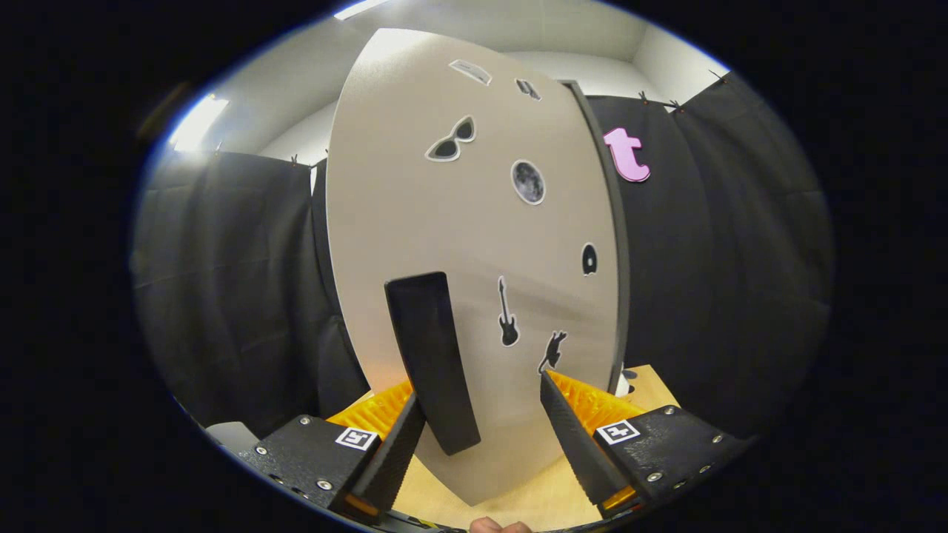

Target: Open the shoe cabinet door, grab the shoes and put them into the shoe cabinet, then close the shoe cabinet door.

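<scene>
— Two fingers of the claw stood spread wide at the near end of the scene, gripping nothing, and the dark handle sat just inside the left one. Was it touching?

— I could not tell. The left finger's tip lay right beside the handle's lower part, perhaps against it; the right finger stood well apart from it, with bare door between.

— So which way did the handle run?

— Its long axis ran nearly upright, leaning a little to the left at the top. It was a flat, matte, dark bar with rounded corners, fixed to the cabinet door. My judgement: to pinch it, the claw needed to shift left so both fingers straddled the bar across its narrow width.

— And the door itself?

— A smooth, pale, faintly speckled panel, tall, with a thin dark edge on its right side. Small stickers dotted it: sunglasses, a moon, a guitar. It stood just ahead of the fingers, on a light wooden tabotop.

— Tabletop, you mean.

— Yes, the tabletop, pale wood grain, near and beneath the claw. Far behind hung black cloth, then a white wall and ceiling lights. No shoes were to be seen.
</scene>
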Available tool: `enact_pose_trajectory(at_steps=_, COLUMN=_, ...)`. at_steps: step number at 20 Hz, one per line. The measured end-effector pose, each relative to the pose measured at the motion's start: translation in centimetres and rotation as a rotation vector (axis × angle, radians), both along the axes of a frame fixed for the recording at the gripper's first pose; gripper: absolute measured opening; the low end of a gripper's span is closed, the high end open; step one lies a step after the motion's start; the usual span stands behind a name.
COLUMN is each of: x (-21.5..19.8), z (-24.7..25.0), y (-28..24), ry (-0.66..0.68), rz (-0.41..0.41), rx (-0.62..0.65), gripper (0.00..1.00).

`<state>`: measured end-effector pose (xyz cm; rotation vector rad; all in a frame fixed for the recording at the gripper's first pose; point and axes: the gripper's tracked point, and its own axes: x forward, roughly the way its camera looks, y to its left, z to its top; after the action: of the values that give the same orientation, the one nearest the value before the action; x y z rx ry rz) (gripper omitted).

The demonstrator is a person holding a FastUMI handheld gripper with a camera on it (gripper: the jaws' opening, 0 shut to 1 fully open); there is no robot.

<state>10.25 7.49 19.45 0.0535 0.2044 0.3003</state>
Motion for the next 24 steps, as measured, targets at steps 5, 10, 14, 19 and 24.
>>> enact_pose_trajectory(at_steps=5, x=1.4, z=-0.9, y=5.5, ry=0.0, rz=0.023, rx=-0.062, gripper=0.93)
enact_pose_trajectory(at_steps=10, x=2.0, z=-2.1, y=7.4, ry=0.011, rz=0.021, rx=-0.068, gripper=0.92)
enact_pose_trajectory(at_steps=14, x=3.0, z=-1.9, y=8.3, ry=0.014, rz=0.01, rx=-0.084, gripper=0.92)
enact_pose_trajectory(at_steps=19, x=4.1, z=-1.8, y=9.2, ry=0.028, rz=-0.014, rx=-0.087, gripper=0.92)
enact_pose_trajectory(at_steps=24, x=5.3, z=-2.0, y=9.7, ry=0.043, rz=-0.039, rx=-0.08, gripper=0.92)
